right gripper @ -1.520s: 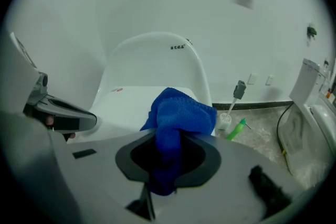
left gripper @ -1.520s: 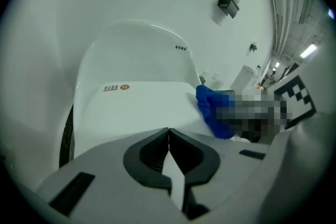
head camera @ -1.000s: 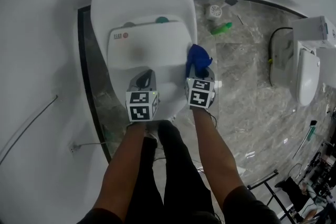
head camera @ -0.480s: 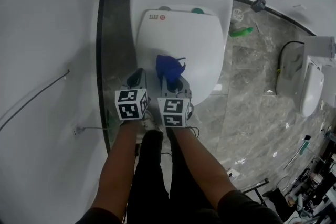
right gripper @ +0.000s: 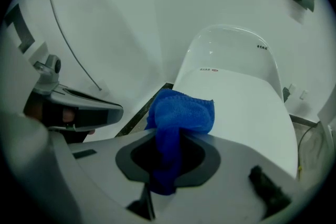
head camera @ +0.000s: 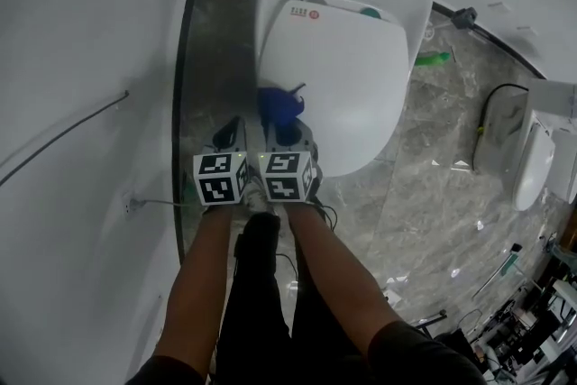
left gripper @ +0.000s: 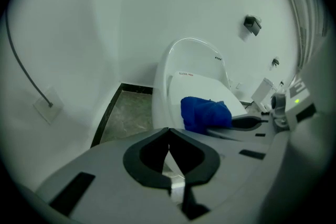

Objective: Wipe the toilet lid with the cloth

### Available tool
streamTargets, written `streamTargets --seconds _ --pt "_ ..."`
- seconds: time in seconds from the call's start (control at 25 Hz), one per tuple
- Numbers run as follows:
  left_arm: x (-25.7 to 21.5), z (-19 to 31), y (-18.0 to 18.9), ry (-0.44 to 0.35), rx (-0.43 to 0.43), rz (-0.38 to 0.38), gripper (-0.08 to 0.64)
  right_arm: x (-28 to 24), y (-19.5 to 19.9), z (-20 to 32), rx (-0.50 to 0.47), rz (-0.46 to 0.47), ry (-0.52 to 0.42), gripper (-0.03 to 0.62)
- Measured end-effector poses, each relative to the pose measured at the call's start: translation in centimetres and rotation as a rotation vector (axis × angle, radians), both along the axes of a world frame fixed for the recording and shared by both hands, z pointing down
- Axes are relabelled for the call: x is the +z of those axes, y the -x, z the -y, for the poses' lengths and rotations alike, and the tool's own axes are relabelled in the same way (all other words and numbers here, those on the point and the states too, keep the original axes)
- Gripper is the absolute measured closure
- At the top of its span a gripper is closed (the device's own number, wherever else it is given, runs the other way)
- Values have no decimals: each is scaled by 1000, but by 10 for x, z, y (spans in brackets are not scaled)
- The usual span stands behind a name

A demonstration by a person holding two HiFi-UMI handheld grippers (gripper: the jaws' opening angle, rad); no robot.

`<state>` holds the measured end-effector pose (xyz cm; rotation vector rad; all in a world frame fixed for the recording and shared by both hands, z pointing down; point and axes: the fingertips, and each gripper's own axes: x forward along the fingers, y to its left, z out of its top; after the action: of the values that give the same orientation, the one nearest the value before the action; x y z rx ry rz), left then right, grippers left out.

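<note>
The white toilet has its lid (head camera: 341, 77) (right gripper: 247, 107) down. A bunched blue cloth (head camera: 279, 105) (right gripper: 181, 113) (left gripper: 206, 113) sits at the lid's near left edge, with my right gripper (head camera: 287, 132) (right gripper: 167, 157) shut on it; the cloth runs down between its jaws. Just left of it my left gripper (head camera: 229, 136) (left gripper: 169, 150) is shut on nothing, over the dark floor strip beside the bowl. Whether the cloth presses on the lid I cannot tell.
A white wall (head camera: 81, 59) with a thin cable (head camera: 63, 140) lies left of the toilet. Grey marble floor (head camera: 433, 194) spreads to the right, with a green object (head camera: 432, 59) and a second white fixture (head camera: 532, 149). The person's legs (head camera: 261, 284) stand below the grippers.
Both grippers have swept left across the lid, the right one carrying the blue cloth from the lid's right edge to its left edge. The left gripper now sits off the lid.
</note>
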<state>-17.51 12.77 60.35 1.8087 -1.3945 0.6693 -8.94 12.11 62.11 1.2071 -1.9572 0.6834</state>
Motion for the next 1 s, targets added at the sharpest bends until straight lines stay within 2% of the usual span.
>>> streamTargets --seconds 0.24,0.52,0.76,1.0 --pt "-3 7 -31 -7 62 -22 549 -7 -35 4 56 -10 -40 534" --pt "-9 12 -88 -9 126 -73 549 -12 -106 5 146 -14 -82 534" --pt "-12 9 -143 -16 220 -90 549 -12 -187 -3 295 -34 -87 534" --pt "-14 4 -197 -27 340 -100 549 -2 -248 -19 423 -38 -72 534"
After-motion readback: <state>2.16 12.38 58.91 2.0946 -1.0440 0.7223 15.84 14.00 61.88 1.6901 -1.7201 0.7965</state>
